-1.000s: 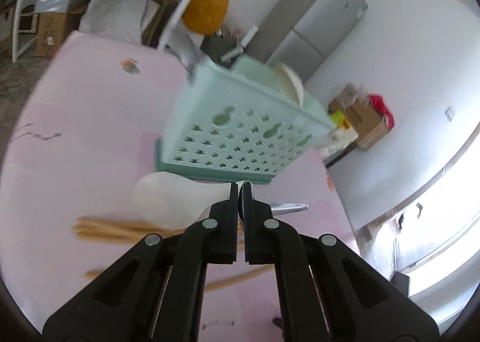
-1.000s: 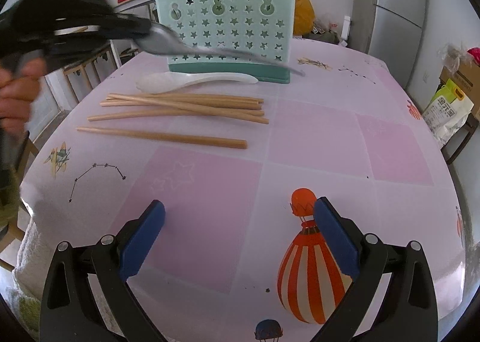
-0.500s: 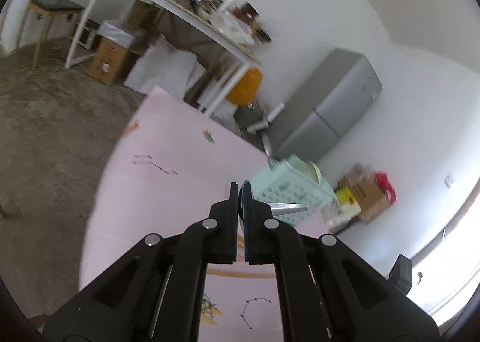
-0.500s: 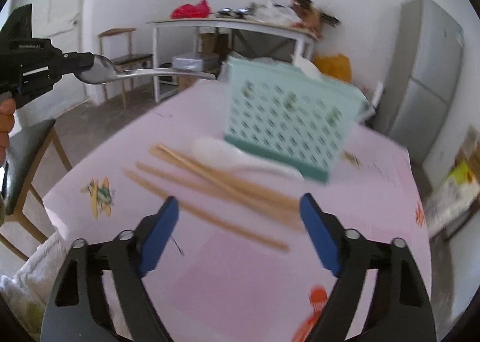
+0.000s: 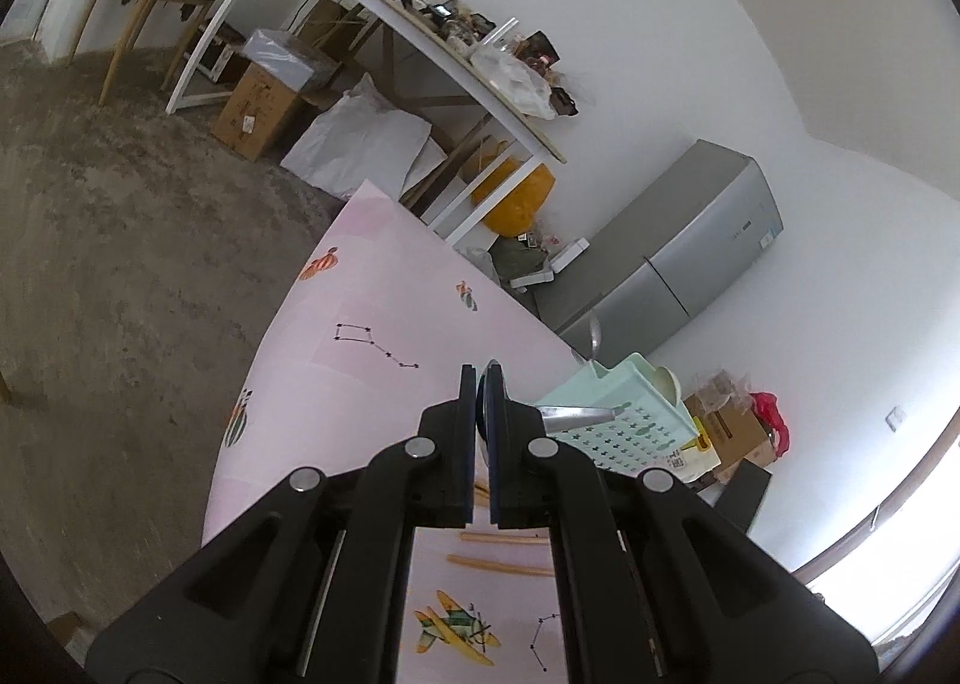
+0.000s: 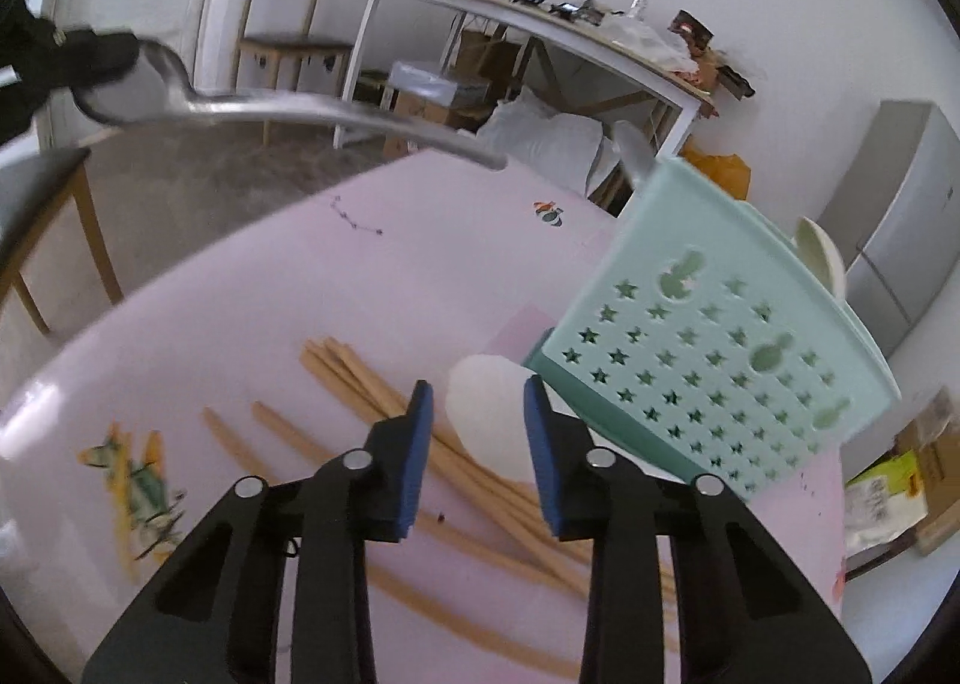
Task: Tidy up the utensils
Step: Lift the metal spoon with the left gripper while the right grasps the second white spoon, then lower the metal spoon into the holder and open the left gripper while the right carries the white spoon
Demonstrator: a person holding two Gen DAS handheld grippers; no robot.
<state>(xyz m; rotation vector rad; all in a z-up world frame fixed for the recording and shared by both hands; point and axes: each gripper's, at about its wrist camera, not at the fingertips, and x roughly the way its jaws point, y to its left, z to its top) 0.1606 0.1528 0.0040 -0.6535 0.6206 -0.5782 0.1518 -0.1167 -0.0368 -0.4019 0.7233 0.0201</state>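
My left gripper (image 5: 480, 378) is shut on a metal spoon (image 5: 576, 414), held by its bowl high above the pink table; the spoon also shows in the right wrist view (image 6: 288, 105), its handle pointing toward the mint green utensil basket (image 6: 708, 348). The basket (image 5: 624, 408) holds a metal utensil and a white one. My right gripper (image 6: 477, 396) is open, hovering just above a white plastic spoon (image 6: 492, 408) that lies beside the basket. Several wooden chopsticks (image 6: 384, 396) lie on the table under and left of the gripper.
The pink patterned table (image 6: 372, 288) ends at a curved edge on the left. A wooden chair (image 6: 282, 42), a white work table (image 6: 540, 24) with clutter, boxes and a grey fridge (image 5: 678, 264) stand behind.
My left gripper lifted the metal spoon up and away from the basket. My right gripper moved forward over the chopsticks to the white spoon and narrowed its jaws.
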